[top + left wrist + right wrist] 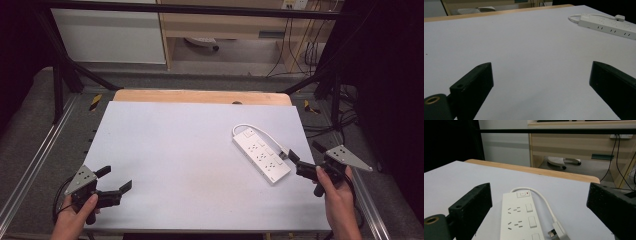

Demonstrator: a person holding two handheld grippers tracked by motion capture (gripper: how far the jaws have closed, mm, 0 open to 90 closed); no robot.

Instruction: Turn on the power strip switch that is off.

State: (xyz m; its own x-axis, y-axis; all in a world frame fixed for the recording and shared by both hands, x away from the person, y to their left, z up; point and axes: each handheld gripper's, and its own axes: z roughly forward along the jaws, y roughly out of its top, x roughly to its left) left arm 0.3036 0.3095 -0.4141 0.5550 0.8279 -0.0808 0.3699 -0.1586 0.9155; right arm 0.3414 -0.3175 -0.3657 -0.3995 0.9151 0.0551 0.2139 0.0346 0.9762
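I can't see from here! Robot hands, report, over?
Left gripper open, empty. Right gripper open, beside the power strip, not touching. Plug lies loose alongside. Nothing in the way.

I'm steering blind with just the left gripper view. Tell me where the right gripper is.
Observer: The right gripper is at the table's right edge, jaws open, beside the power strip.
Operator: Give me the plug's position.
Observer: The plug lies on the table right of the strip, cable looping back to the switch end.
Operator: Describe that end.
Observer: A button with a small red mark.
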